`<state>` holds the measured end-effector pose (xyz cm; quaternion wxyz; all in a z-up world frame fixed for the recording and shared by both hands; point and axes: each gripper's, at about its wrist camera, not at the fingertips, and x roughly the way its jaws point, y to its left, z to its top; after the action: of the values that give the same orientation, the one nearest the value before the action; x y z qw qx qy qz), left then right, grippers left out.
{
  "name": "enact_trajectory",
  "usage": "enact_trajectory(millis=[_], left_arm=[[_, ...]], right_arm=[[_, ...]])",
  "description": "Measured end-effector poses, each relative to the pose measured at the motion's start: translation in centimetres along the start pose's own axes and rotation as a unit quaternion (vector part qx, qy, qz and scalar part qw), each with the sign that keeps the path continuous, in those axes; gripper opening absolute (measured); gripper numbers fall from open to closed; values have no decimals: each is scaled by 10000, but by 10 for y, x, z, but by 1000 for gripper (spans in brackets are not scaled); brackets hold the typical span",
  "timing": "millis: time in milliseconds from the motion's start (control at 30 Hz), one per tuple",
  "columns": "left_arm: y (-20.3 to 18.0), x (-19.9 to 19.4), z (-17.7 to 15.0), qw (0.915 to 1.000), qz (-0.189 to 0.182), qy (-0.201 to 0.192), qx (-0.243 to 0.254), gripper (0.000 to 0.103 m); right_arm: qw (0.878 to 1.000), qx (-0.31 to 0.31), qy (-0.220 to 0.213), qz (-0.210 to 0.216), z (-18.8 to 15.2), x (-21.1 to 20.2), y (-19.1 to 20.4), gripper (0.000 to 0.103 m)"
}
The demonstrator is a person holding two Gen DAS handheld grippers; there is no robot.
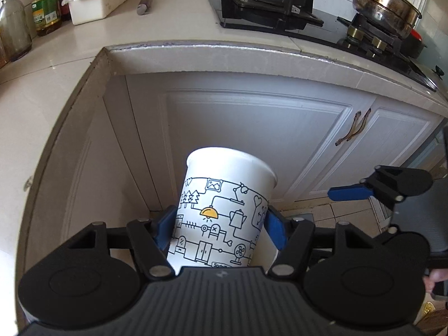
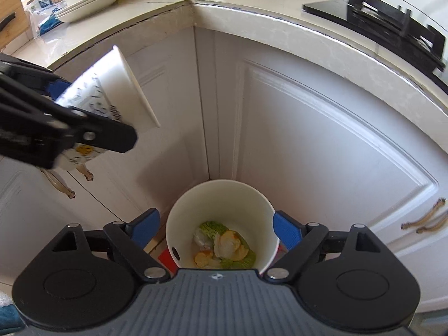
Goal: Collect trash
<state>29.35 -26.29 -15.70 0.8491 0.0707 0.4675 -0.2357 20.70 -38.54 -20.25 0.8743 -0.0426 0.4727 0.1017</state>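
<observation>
Left wrist view: left claw (image 1: pixel 219 229) clamped on the printed paper cup (image 1: pixel 224 210), smooth, tapered, long axis along the fingers, rim toward the white cabinet door (image 1: pixel 252 140); right wrist view: right claw (image 2: pixel 217 232) spread apart, straddling the plain tub (image 2: pixel 224 210) of vegetable scraps (image 2: pixel 224 249) below that door; cup up-left of the tub.

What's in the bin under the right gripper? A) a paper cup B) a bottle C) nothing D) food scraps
D: the right wrist view looks down into the white bin, and green leaf and orange peel scraps lie at its bottom; the cup sits in the left gripper.
</observation>
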Motion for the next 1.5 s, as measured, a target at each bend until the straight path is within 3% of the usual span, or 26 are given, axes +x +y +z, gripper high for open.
enact_trajectory(millis=[233, 267, 333, 433, 733, 833, 1000, 1500], left_arm=[[-11, 48, 4, 9996, 119, 236, -44, 69], [-12, 53, 4, 9995, 107, 274, -59, 72], [-14, 60, 5, 9994, 154, 289, -62, 88], [-17, 63, 7, 9993, 258, 256, -59, 91], [-26, 28, 3, 9983, 522, 222, 118, 94], [-26, 7, -3, 9964, 778, 329, -4, 95], [-18, -21, -14, 9945, 763, 669, -252, 98], [-4, -68, -37, 9914, 940, 782, -456, 101]], right_arm=[[9994, 298, -42, -182, -14, -19, -12, 93], [9992, 344, -52, -203, -16, -21, -14, 94], [9988, 424, -51, -236, -18, -23, -17, 96], [9982, 523, -56, -275, -21, -27, -20, 96], [9940, 866, 175, -648, -13, -30, -19, 101], [9897, 1097, 335, -854, -11, -31, -18, 103], [9806, 1498, 557, -1135, -9, -40, -12, 103], [9769, 1749, 395, -1158, -3, -81, 31, 103]])
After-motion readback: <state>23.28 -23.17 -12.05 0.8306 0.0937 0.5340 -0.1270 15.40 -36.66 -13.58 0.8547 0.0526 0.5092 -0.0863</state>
